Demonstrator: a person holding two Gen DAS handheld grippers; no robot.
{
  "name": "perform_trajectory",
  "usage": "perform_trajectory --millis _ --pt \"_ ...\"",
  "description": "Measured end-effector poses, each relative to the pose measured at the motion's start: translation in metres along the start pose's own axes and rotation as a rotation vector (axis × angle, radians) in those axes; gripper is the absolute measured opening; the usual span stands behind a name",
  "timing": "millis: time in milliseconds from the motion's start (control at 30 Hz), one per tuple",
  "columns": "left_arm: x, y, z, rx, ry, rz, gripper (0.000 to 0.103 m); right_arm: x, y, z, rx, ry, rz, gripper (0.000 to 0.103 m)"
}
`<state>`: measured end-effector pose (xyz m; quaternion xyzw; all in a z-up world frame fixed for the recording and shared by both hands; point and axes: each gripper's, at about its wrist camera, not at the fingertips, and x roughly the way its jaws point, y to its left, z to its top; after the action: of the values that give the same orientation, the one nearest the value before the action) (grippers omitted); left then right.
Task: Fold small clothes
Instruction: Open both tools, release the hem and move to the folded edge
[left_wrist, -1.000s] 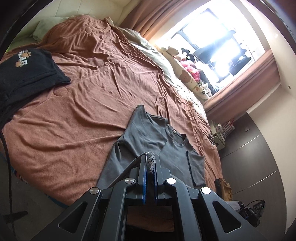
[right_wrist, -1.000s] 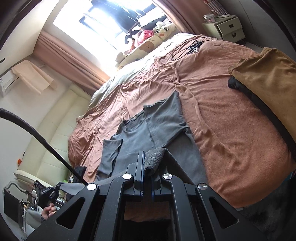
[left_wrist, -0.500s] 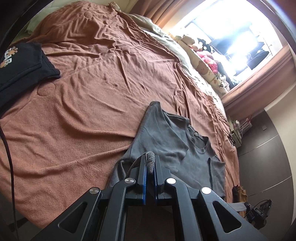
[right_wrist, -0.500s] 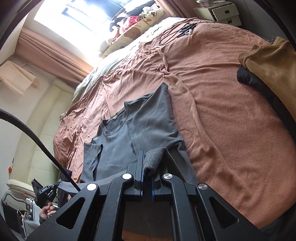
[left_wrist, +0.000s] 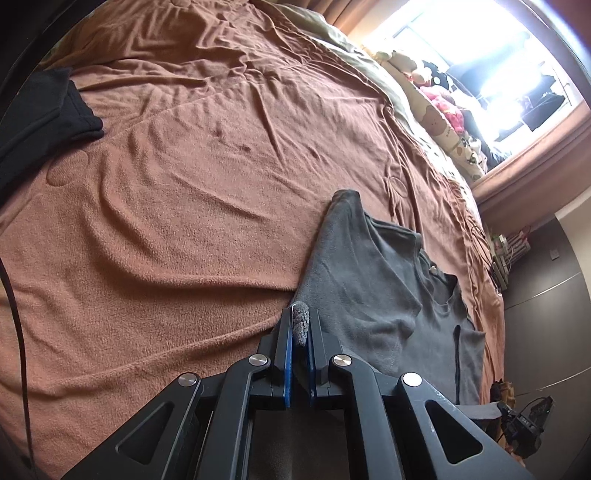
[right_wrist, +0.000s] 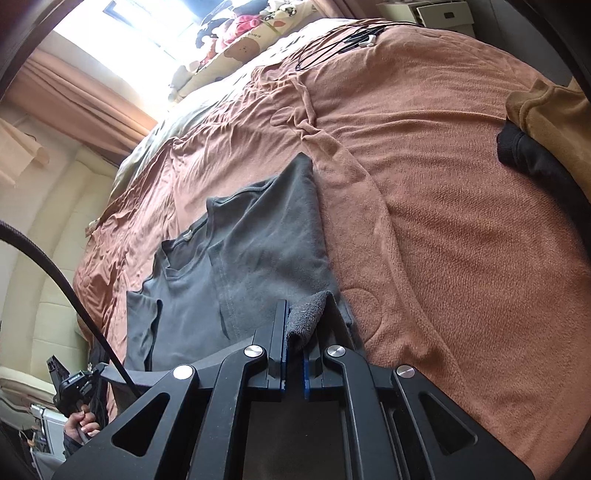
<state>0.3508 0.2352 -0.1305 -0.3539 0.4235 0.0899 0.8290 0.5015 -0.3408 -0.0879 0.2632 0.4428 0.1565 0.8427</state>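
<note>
Your left gripper (left_wrist: 300, 325) has its fingers clamped on a bunched fold of the grey shirt (left_wrist: 373, 280), and your right gripper (right_wrist: 301, 325) is pinched on another fold of the same shirt (right_wrist: 258, 236). The shirt lies on the brown blanket (left_wrist: 184, 206), collar end away from you, with the part nearest you lifted into both grips. One side is already folded over the middle, so a straight edge runs along the blanket. A black garment (left_wrist: 40, 110) sits on the blanket well apart from the shirt, at the left view's far left. In the right view a tan cloth (right_wrist: 546, 110) lies over dark fabric at the blanket's right edge
</note>
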Motion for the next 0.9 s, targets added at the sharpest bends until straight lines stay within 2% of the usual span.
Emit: perform_trajectory --millis 67,100,167,233,267,333,433,500,633,900 --pt "0.009 0.000 0.005 0.001 0.018 0.022 0.007 0.008 0.005 0.003 -0.017 0.004 -0.015 0.003" --pt "0.013 0.000 0.007 0.003 0.030 0.051 0.013 0.012 0.006 0.004 -0.022 0.013 -0.026 0.006" --pt "0.015 0.001 0.010 -0.004 0.036 0.066 0.031 0.016 0.010 0.006 -0.023 0.025 -0.039 0.021" --pt "0.009 0.000 0.011 0.004 0.024 0.063 0.064 0.008 0.012 0.007 -0.029 -0.003 -0.033 0.075" --pt "0.005 -0.002 0.012 0.023 0.011 0.067 0.068 0.002 0.013 0.007 -0.035 -0.032 -0.037 0.080" --pt "-0.003 -0.008 0.010 0.082 -0.006 0.090 0.072 -0.009 0.015 0.005 -0.060 -0.068 -0.023 0.081" --pt "-0.003 -0.012 0.004 0.170 0.024 0.131 0.072 -0.016 0.016 0.000 -0.109 -0.054 -0.050 0.081" --pt "-0.001 -0.013 -0.003 0.224 0.053 0.158 0.072 -0.015 0.015 -0.004 -0.150 -0.025 -0.103 0.081" --pt "0.002 -0.012 -0.018 0.317 0.095 0.201 0.072 -0.010 0.012 -0.017 -0.212 0.052 -0.143 0.081" --pt "0.015 -0.005 -0.030 0.384 0.154 0.265 0.072 0.014 0.014 -0.033 -0.294 0.153 -0.234 0.081"
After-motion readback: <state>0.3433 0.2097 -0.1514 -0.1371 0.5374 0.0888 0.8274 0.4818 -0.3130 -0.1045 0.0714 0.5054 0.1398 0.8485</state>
